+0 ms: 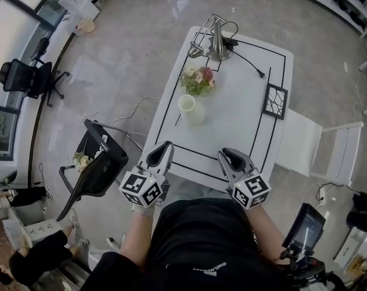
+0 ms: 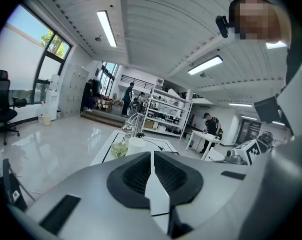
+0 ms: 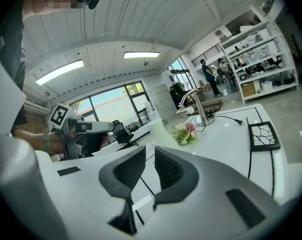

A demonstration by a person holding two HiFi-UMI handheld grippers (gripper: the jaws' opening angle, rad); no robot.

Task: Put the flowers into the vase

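Observation:
A bunch of pink and cream flowers [image 1: 197, 80] lies on the white table [image 1: 244, 120], just beyond a white vase [image 1: 189, 108] that stands upright. Both grippers hover over the near table edge, well short of the flowers. My left gripper [image 1: 162, 145] is shut with nothing in it; in the left gripper view its jaws [image 2: 151, 156] meet, with the flowers [image 2: 119, 149] and vase [image 2: 137, 144] far ahead. My right gripper [image 1: 227, 153] stands open by a narrow gap [image 3: 150, 156], empty, with the flowers [image 3: 184, 132] and vase [image 3: 159, 131] ahead of it.
A metal desk lamp [image 1: 215, 38] with a cord stands at the table's far end. A black patterned square [image 1: 275, 100] lies at the right edge. A black chair [image 1: 95, 162] stands left of the table, a white chair [image 1: 319, 147] to the right.

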